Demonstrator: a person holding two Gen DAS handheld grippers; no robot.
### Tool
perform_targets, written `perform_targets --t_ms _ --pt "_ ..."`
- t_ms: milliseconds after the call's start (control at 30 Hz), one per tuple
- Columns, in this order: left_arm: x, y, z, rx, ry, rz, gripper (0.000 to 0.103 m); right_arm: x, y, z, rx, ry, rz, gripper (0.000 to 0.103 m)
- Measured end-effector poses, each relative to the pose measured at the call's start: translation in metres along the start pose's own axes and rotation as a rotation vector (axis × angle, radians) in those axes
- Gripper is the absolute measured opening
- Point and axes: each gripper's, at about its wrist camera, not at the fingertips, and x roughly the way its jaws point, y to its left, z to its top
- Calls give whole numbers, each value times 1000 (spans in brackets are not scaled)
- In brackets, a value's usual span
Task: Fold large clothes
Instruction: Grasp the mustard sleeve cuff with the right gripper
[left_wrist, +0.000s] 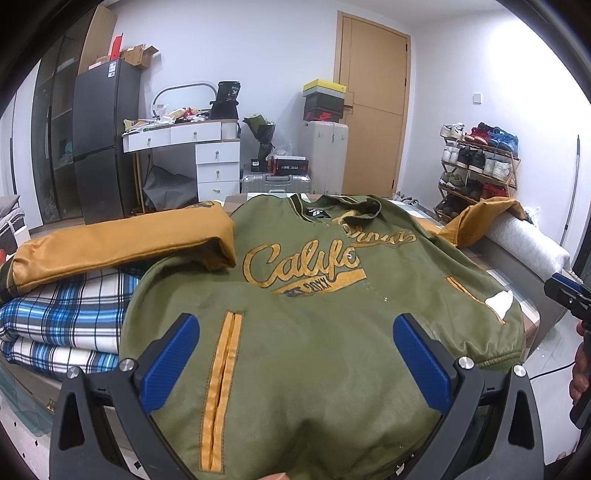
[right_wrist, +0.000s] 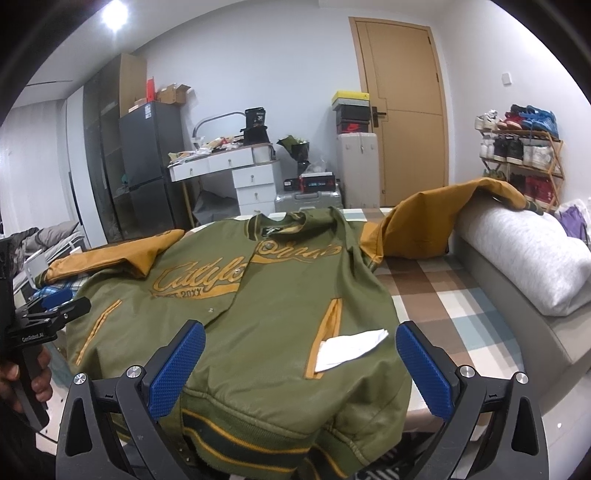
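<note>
An olive green varsity jacket (left_wrist: 317, 332) (right_wrist: 280, 314) with mustard sleeves and "California" lettering lies face up on the bed, hem toward me. My left gripper (left_wrist: 295, 362) stands open over its left front, near the yellow pocket slit (left_wrist: 221, 380). My right gripper (right_wrist: 301, 365) stands open over the striped hem (right_wrist: 229, 432) at the right front, by a white paper (right_wrist: 351, 347) poking from the pocket. One sleeve (left_wrist: 122, 247) lies spread to the left. The other sleeve (right_wrist: 443, 218) is draped over a grey roll. Each gripper also shows at the edge of the other's view.
A folded blue plaid blanket (left_wrist: 62, 328) lies under the left sleeve. A grey rolled cushion (right_wrist: 528, 258) rests on the checked bedsheet (right_wrist: 443, 295) at the right. Beyond the bed stand a dark fridge (left_wrist: 103, 140), white drawers (left_wrist: 218, 166), suitcases (left_wrist: 325, 158), a door and a shoe rack (left_wrist: 480, 166).
</note>
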Motion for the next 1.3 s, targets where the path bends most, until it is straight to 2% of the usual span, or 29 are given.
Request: perform_targets --t_ms 400,633,733,867,1000,1167,1267,1300 --pt "17 -5 18 -9 -2 -30 102 17 -42 38 142 31 -27 103" --pt "26 -9 17 3 17 -59 102 27 -76 66 148 0 -131 103" --pt "29 -9 16 11 37 -55 102 32 -110 84 210 -25 -195 103" --pt "32 -7 15 16 63 -47 102 44 -168 106 363 -29 -272 103" --pt "28 -5 15 27 36 -26 102 59 -204 126 400 -23 -315 102" --pt "31 -3 20 30 15 -21 102 86 -229 147 428 19 -280 100" --pt "31 -4 22 27 3 -19 102 108 -259 154 554 45 -240 98" --pt "31 -5 23 28 1 -20 102 115 -271 153 612 48 -217 92"
